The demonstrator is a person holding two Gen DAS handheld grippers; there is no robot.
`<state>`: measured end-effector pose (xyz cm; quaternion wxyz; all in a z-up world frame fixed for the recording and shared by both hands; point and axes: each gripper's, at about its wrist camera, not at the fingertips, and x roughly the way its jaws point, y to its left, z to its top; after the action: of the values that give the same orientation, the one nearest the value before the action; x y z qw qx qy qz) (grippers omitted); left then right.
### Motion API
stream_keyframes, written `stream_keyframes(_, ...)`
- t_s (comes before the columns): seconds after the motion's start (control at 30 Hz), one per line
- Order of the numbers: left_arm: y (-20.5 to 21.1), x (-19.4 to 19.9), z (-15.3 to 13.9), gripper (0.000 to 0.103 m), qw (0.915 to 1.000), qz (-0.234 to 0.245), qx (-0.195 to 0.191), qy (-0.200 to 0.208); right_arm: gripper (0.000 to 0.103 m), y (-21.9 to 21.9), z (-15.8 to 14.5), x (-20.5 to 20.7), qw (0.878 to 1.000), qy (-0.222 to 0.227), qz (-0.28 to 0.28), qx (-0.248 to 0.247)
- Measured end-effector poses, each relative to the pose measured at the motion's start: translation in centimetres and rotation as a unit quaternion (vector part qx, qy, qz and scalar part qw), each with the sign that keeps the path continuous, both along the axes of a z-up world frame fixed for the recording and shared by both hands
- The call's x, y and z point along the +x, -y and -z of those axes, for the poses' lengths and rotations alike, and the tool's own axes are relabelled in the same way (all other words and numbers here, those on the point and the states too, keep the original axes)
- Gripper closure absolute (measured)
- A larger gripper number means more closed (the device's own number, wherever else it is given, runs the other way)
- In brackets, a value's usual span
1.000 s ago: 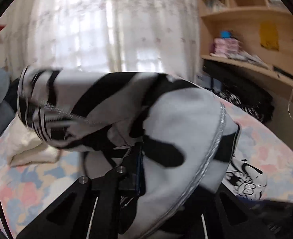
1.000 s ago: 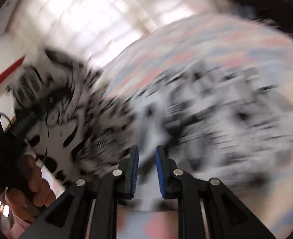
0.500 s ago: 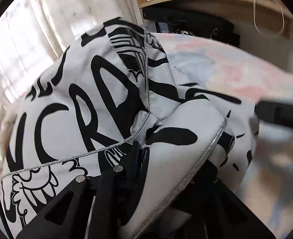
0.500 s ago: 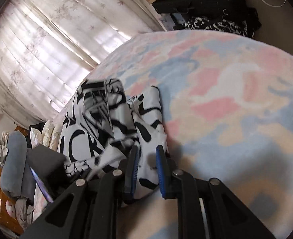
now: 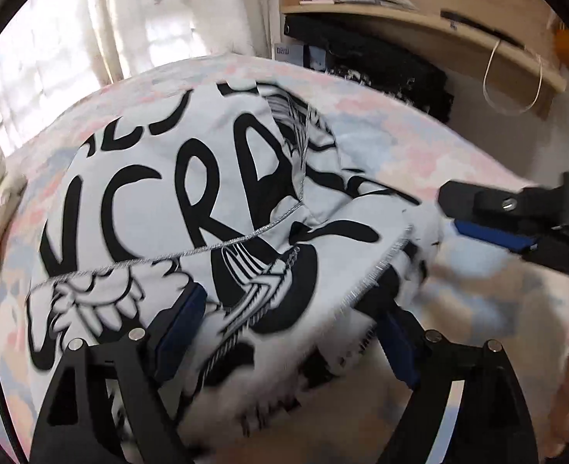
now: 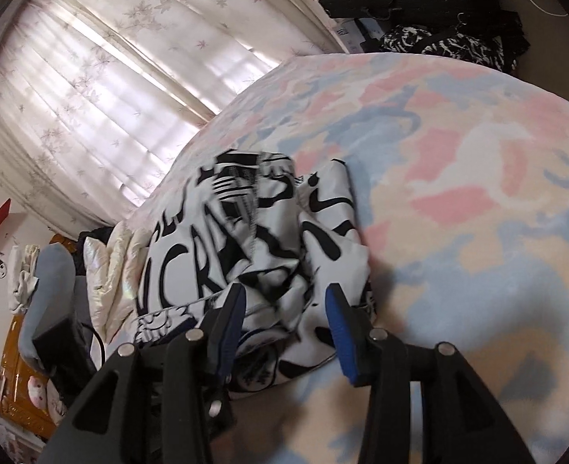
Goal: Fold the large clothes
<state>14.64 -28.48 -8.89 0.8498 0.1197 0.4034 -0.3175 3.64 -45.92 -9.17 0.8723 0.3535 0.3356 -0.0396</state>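
White garment [image 5: 191, 208] with bold black lettering and silver seams, pastel pink, blue and cream blanket [image 6: 458, 193], blue gripper pads [image 6: 338, 328]

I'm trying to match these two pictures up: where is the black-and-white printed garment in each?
Left wrist: the garment fills the centre, on the bed.
Right wrist: it lies centre-left, just beyond the fingers.
Shared landmark: the pastel blanket beneath it.
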Motion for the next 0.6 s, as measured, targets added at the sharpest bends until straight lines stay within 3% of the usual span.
stream_keyframes(0.17,-3.8,-1.1,-3.1,0.019,0.9976,-0.014,-0.068,-0.007,0.060,-0.3,0.1,0.3,0.999,-0.003,-0.023,0.029)
stream_keyframes(0.3,-9.2,-0.1,-5.4,0.019,0.9940,-0.061,-0.090,0.009,0.060,-0.9,0.8,1.5,0.998,-0.017,-0.051,0.043)
stream_keyframes(0.43,-13.0,3.6,-4.1,0.020,0.9897,-0.125,-0.068,-0.010,0.060,-1.4,1.9,4.0,0.996,-0.039,-0.073,0.041)
stream_keyframes(0.53,-15.0,6.3,-1.8,0.034,0.9850,-0.149,-0.066,-0.059,0.060,-1.2,3.1,5.9,0.993,-0.056,-0.096,0.052)
stream_keyframes(0.6,-15.8,7.6,-0.5,0.035,0.9811,-0.143,-0.092,-0.093,0.060,-0.9,4.0,7.2,0.989,-0.062,-0.110,0.073)
